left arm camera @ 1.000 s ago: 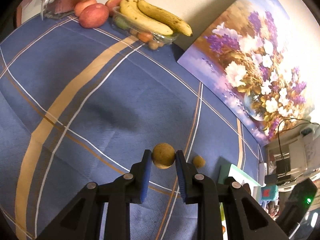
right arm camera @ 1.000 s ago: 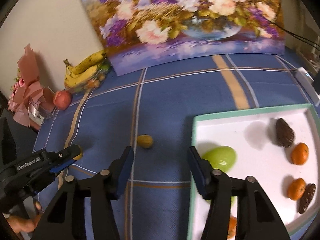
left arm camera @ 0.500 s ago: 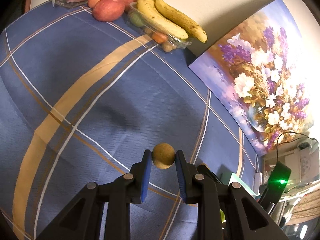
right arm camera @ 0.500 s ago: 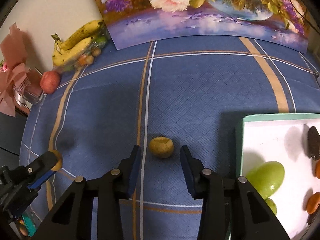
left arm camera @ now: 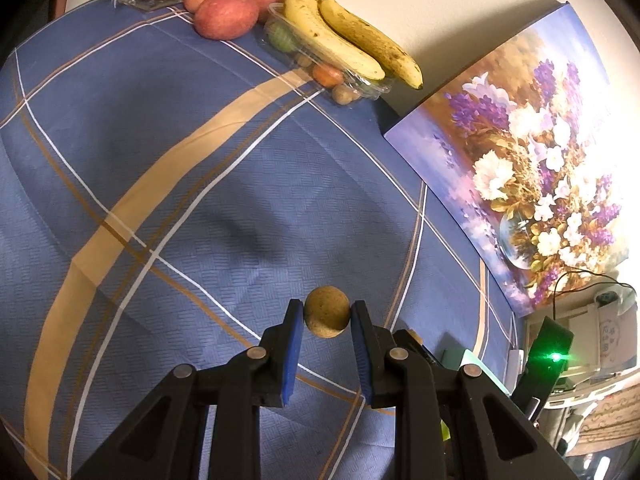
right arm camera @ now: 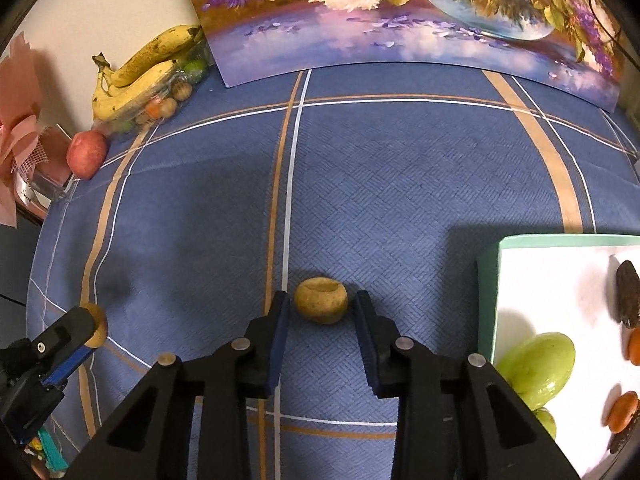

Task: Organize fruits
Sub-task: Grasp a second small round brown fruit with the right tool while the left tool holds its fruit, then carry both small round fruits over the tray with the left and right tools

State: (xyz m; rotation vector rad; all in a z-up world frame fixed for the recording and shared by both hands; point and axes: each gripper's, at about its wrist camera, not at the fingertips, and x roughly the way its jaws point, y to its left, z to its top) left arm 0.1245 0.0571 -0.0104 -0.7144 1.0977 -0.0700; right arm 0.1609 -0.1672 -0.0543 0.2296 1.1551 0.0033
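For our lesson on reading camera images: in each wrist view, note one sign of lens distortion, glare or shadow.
Left wrist view: the tablecloth stripes bow into curves, and the flower painting washes out white at the right edge. Right wrist view: black corners ring the round image, and a dark shadow lies beside the green-rimmed tray.

You're working in a home, by the look of it. The surface [right arm camera: 400, 184] wears a blue cloth with tan and white stripes, and a flower painting [right arm camera: 400, 12] leans against the plain wall at the far side. To the far left, bananas [right arm camera: 136, 76] lie on a clear tray of small fruits beside an apple [right arm camera: 86, 154] and a pink wrapped bouquet [right arm camera: 20, 136]. Cluttered shelves and cables [left arm camera: 592, 320] show at the right.
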